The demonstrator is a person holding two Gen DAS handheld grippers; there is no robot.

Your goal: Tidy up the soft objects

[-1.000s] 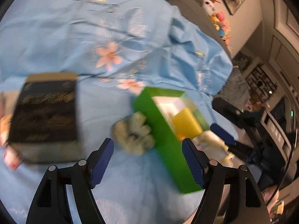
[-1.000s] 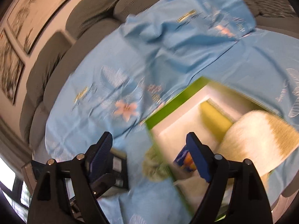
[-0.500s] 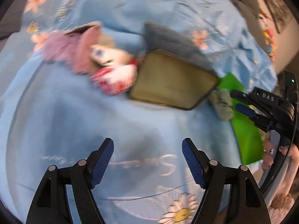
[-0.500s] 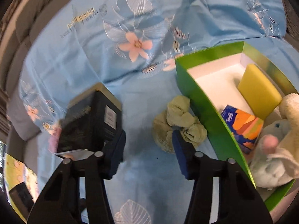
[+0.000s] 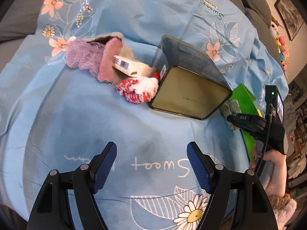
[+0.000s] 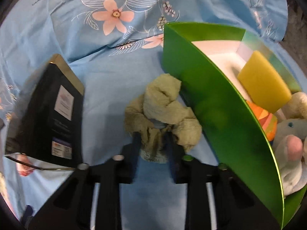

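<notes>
A light blue bedsheet printed with pink flowers, daisies and white script (image 5: 134, 115) covers the whole working surface, draped over a grey sofa whose cushions (image 5: 247, 3) show at the top edge of the left wrist view. Framed pictures (image 5: 287, 13) hang on the wall behind, and a small colourful toy (image 5: 278, 34) sits on the sofa back.

On the sheet lies a dark rectangular tin box with a gold-coloured face (image 5: 190, 82), tilted. Beside it, touching, is a red-and-white knitted item (image 5: 138, 92), then a cream carton with a barcode (image 5: 130, 67) and a pile of pink and lilac knitted cloth (image 5: 92, 57).

An open green cardboard box with a white inside (image 6: 211, 99) stands to the right. It holds a yellow sponge block (image 6: 264, 84), an orange patterned packet (image 6: 268, 122) and a pale plush toy with a pink nose (image 6: 291, 149).

The crumpled pale green cloth (image 6: 163, 115) lies on the sheet against the green box's outer wall, between it and the tin. The right gripper (image 6: 151, 140) has its jaws clenched on the near edge of this cloth. The left gripper (image 5: 151, 164) hangs over bare sheet with jaws released and nothing between them. A hand (image 5: 274, 172) with a fuzzy cuff grips the right tool.
</notes>
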